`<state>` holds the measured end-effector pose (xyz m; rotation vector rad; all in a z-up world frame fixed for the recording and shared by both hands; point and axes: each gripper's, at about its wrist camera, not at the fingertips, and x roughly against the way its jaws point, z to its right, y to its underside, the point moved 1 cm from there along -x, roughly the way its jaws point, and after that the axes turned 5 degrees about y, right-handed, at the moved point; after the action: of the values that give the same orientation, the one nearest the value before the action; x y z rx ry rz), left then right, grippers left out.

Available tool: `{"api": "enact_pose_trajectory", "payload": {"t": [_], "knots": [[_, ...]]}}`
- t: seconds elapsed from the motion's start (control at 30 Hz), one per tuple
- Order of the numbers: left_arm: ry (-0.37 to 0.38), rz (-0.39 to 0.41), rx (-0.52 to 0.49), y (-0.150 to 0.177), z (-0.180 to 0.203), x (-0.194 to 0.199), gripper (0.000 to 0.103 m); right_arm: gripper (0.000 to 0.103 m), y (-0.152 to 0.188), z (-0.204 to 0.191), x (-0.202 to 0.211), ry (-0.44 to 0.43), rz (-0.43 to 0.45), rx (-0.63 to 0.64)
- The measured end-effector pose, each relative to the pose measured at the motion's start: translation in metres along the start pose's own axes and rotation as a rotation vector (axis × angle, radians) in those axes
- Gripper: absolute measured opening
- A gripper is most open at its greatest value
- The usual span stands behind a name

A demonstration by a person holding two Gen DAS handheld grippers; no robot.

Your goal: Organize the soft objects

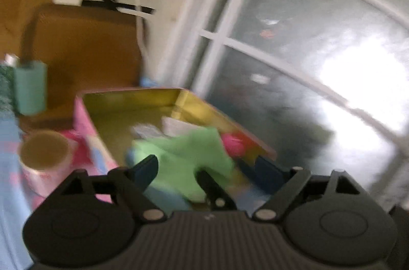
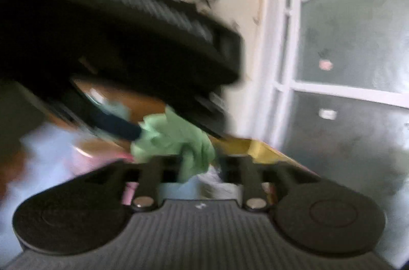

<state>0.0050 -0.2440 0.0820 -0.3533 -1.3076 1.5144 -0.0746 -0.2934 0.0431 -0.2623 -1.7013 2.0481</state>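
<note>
Left wrist view: left tool (image 1: 204,165) spread open over crumpled light-green cloth (image 1: 189,155) inside yellow-lined tray (image 1: 133,97) — nothing pinched. Right tool (image 2: 196,165) jaws hidden — cannot tell. Probably mid-drop; next, pull clear.

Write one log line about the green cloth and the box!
green cloth: over yellow box | left gripper: open | right gripper: cannot tell | view: blurred
</note>
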Motion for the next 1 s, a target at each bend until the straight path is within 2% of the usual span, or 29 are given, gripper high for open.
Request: {"api": "enact_pose_trajectory", "payload": {"t": [0.07, 0.1, 0.17, 0.3, 0.47, 0.6, 0.67, 0.77, 0.83, 0.9, 0.93, 0.97, 1.0], "knots": [[-0.015, -0.007, 0.028, 0.006, -0.011, 0.000, 0.086, 0.053, 0.011, 0.018, -0.011, 0.020, -0.063, -0.070], [-0.016, -0.006, 0.042, 0.011, -0.019, 0.004, 0.087, 0.053, 0.015, 0.027, -0.007, 0.007, -0.055, -0.118], [-0.074, -0.008, 0.056, 0.021, -0.036, 0.012, 0.087, 0.053, 0.024, 0.036, 0.001, 0.008, -0.049, -0.163], [-0.156, -0.022, 0.144, 0.033, -0.071, 0.030, 0.087, 0.053, 0.035, 0.036, 0.015, -0.011, -0.062, -0.217], [-0.263, -0.024, 0.119, 0.054, -0.093, 0.066, 0.087, 0.053, 0.035, 0.023, 0.021, -0.054, -0.071, -0.266], [-0.370, -0.013, 0.082, 0.074, -0.116, 0.105, 0.087, 0.054, 0.029, 0.003, 0.032, -0.144, -0.068, -0.266], [-0.435, -0.001, 0.093, 0.082, -0.132, 0.128, 0.087, 0.054, 0.025, -0.016, 0.034, -0.235, -0.090, -0.238], [-0.547, 0.030, 0.149, 0.091, -0.166, 0.162, 0.087, 0.054, 0.022, -0.050, 0.030, -0.377, -0.157, -0.199], [-0.651, 0.054, 0.183, 0.097, -0.190, 0.182, 0.087, 0.053, 0.020, -0.075, 0.019, -0.478, -0.233, -0.180], [-0.726, 0.086, 0.224, 0.106, -0.212, 0.199, 0.087, 0.054, 0.017, -0.099, 0.007, -0.550, -0.284, -0.164], [-0.728, 0.098, 0.268, 0.110, -0.221, 0.207, 0.085, 0.054, 0.015, -0.111, 0.001, -0.573, -0.306, -0.155], [-0.685, 0.126, 0.334, 0.112, -0.230, 0.215, 0.086, 0.055, 0.012, -0.123, -0.005, -0.592, -0.328, -0.154], [-0.667, 0.164, 0.359, 0.113, -0.233, 0.221, 0.087, 0.056, 0.009, -0.132, -0.011, -0.609, -0.346, -0.158]]}}
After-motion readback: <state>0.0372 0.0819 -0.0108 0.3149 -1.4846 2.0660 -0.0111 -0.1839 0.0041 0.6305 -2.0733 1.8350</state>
